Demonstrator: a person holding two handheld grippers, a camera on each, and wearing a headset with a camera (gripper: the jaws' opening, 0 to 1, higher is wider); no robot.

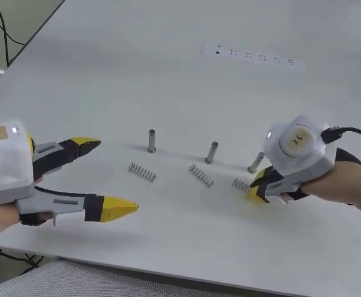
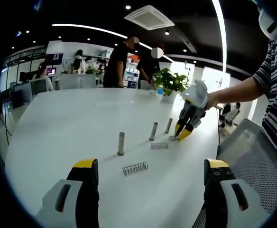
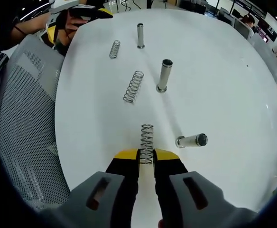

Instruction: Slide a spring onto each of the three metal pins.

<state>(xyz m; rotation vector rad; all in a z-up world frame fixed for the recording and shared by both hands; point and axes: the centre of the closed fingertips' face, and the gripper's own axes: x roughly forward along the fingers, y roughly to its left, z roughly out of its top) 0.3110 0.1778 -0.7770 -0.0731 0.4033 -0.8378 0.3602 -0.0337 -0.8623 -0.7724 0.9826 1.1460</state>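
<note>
Three thin silvery coil springs (image 1: 141, 171) lie flat on the white table (image 1: 186, 80), each just in front of an upright metal pin (image 1: 151, 140). The right gripper (image 3: 147, 154) has its jaws nearly together, pinching the near end of the rightmost spring (image 3: 147, 135), whose long axis runs straight out in line with the jaws. The left gripper (image 1: 115, 175) hovers with its jaws wide apart, holding nothing.

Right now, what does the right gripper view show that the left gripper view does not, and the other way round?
Right gripper view: a look from above at the right tool closed on the end of one spring, which lies flat beside a pin. Left gripper view: the left tool with jaws wide open, and behind the table, standing people and a plant. Both: that pin, the middle pin and the far pin, all bare; that spring, the middle spring and the far spring, all lying on the table.
</note>
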